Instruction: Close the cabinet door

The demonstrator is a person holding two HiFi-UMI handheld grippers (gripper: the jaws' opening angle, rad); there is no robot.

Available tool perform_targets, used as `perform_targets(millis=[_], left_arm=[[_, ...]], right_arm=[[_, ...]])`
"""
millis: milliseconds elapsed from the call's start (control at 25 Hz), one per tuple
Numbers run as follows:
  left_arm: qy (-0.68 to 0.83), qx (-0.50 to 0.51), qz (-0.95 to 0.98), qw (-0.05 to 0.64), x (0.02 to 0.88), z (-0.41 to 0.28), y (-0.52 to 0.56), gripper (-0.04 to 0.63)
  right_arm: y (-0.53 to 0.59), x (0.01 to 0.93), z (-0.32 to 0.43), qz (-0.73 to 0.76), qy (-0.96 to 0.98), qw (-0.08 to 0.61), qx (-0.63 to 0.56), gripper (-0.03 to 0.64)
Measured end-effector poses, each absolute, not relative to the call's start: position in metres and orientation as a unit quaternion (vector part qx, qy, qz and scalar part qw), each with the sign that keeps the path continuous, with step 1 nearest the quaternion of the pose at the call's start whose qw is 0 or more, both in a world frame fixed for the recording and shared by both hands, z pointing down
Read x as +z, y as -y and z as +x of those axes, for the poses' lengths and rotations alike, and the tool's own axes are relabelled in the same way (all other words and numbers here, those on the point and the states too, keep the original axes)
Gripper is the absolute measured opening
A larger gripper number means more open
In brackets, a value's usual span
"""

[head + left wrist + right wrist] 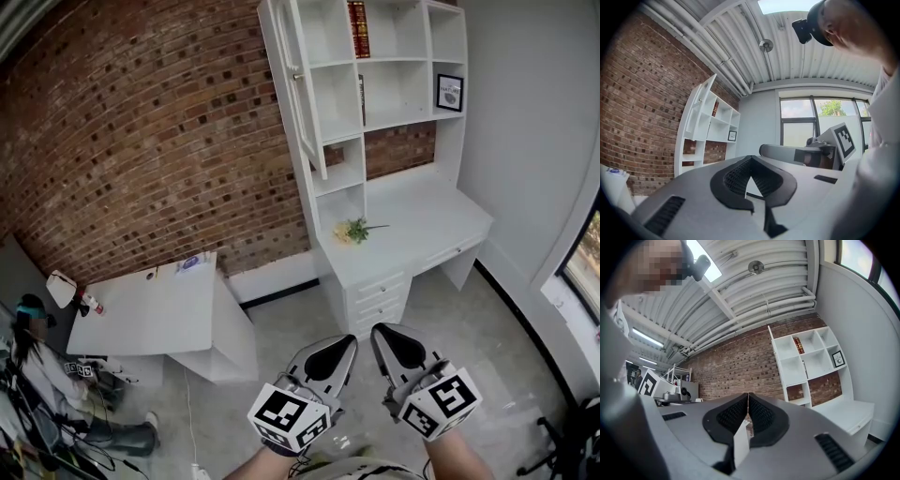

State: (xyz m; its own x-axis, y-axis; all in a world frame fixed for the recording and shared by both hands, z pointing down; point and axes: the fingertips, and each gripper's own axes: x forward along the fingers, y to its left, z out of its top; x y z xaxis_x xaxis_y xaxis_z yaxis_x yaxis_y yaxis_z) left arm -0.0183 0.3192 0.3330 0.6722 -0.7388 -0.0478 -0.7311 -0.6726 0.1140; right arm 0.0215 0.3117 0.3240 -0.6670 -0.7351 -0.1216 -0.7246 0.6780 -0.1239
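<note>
The tall white cabinet (375,103) stands against the brick wall. Its glass-paned door (305,94) on the upper left column hangs swung out, open towards the room. In the left gripper view the door (701,105) also juts out from the shelves. In the right gripper view the cabinet (806,366) is ahead on the right. Both grippers are held low and far back from the cabinet, side by side. My left gripper (352,339) (750,158) has its jaw tips together and holds nothing. My right gripper (377,328) (748,394) is shut and empty.
A white desk (422,220) with drawers (380,295) joins the cabinet; yellow flowers (352,230) lie on it. A low white table (150,309) stands at left, a seated person (37,366) beyond it. A window (586,262) and chair base (572,441) are at right.
</note>
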Motion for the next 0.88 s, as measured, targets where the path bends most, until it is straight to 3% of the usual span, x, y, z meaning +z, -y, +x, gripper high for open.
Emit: perform_targets(millis=[880], left_arm=[[0.411,-0.039,0.909,0.055,0.35,0.009,-0.272,0.011]], right_arm=[[-0.266,0.337,0.049,-0.399,-0.913,0.077,-0.041,0.02]])
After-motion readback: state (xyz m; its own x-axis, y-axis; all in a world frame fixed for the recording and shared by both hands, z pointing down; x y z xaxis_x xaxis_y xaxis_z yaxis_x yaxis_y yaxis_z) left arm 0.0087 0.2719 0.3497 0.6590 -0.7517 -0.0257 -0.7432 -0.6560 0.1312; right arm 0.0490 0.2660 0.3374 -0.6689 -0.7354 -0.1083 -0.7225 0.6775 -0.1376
